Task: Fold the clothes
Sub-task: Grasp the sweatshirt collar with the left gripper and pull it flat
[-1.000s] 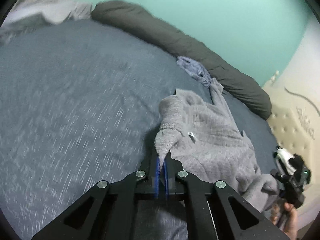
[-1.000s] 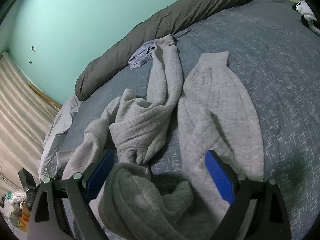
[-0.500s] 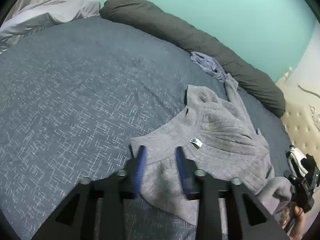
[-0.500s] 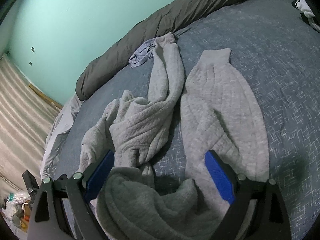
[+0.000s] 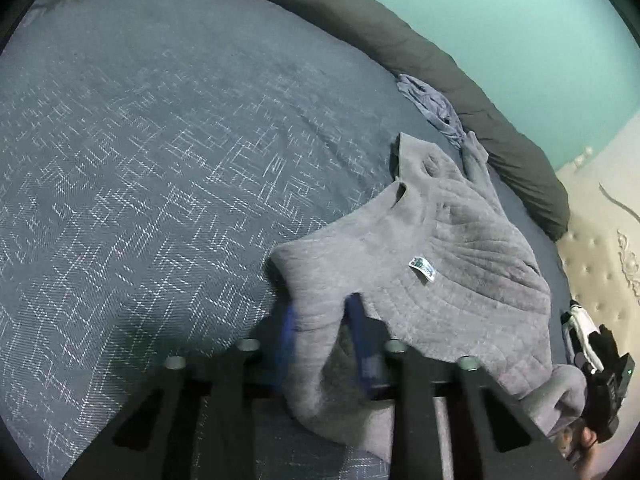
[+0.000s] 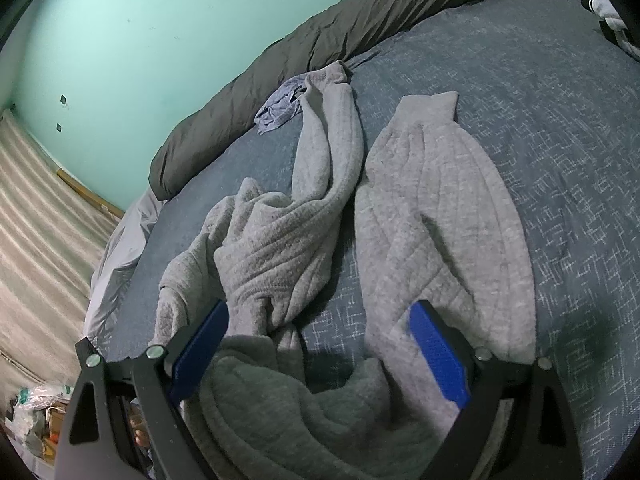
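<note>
Grey quilted fleece, a sweatshirt point(image 5: 460, 248) with a small label point(image 5: 422, 269) near its collar, lies rumpled on the blue-grey bedspread point(image 5: 160, 160), its two sleeves trailing away toward the dark bolster point(image 5: 400, 48) along the teal wall. The left gripper point(image 5: 320, 332) is down at the garment's near edge with its blue pads on either side of a raised ridge of cloth; the jaws are closing on that ridge, and motion blur hides whether the pads already pinch it. The right gripper point(image 6: 320, 356) hovers over the bunched hem end with its jaws wide apart, cloth lying between the fingers but neither pad touching it, so it holds nothing. Judging by the heap, the step in hand is to take a fresh corner and spread the body flat before any fold is made. To do it well, the left claw should catch only the top layer close to the edge seam, not a thick wad, and close fully before lifting. The right should then grip the opposite edge so both can pull apart evenly. One sleeve point(image 6: 332, 136) is twisted under the torso and will drag unless freed first. A crumpled lilac-blue garment point(image 6: 280, 108) sits touching that sleeve's cuff and could be swept along.
</note>
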Motion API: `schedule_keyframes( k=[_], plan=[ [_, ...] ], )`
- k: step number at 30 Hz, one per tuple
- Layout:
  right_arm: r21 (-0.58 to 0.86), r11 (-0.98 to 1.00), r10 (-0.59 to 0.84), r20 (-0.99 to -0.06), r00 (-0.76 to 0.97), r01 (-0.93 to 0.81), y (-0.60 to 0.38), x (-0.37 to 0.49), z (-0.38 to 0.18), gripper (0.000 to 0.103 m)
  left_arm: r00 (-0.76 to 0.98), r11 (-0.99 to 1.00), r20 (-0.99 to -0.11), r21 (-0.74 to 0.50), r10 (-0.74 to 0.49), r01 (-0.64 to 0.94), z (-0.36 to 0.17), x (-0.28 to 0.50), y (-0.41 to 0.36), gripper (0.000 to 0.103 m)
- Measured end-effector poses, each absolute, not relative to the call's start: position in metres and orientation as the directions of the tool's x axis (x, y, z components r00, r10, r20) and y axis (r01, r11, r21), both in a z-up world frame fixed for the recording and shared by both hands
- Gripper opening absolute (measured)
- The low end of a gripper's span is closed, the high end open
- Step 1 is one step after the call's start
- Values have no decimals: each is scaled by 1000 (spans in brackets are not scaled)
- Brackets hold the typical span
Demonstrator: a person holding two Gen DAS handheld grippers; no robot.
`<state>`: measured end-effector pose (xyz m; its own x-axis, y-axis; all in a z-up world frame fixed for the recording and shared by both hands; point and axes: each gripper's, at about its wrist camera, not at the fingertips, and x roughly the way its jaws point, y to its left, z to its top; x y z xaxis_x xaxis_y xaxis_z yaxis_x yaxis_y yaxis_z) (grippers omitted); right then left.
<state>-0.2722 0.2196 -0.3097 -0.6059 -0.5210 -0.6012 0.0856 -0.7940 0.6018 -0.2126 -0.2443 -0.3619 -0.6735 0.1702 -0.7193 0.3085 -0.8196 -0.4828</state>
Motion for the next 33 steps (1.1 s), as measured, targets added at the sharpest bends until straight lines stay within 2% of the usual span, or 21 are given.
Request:
schedule_keyframes(
  k=[2,10,14,19,25,33],
  plan=[
    [599,-796,-519,-602,-607,86,219,-272,-310,93,-693,-818,-701,-492,168,299,-357,-208,-247,11],
    [596,-798,-521,-603,-604,93,211,-270,-308,93,-792,-815,-607,-491,67,307,-308,-161,-279,10],
    [590,-799,-530,-603,-596,114,203,-268,-307,93,-822,-797,-568,-472,-53,377,-292,-123,-307,9],
    [586,-799,-540,-601,-589,135,194,-266,-304,93,-802,-745,-581,-472,-139,471,-296,-95,-341,9],
    [586,-797,-549,-598,-584,150,188,-264,-301,93,-744,-697,-661,-487,-99,526,-324,-99,-336,11],
    [579,-809,-490,-569,-660,103,221,-251,-276,93,-777,-722,-608,-465,-161,513,-294,-74,-328,17]
  ],
)
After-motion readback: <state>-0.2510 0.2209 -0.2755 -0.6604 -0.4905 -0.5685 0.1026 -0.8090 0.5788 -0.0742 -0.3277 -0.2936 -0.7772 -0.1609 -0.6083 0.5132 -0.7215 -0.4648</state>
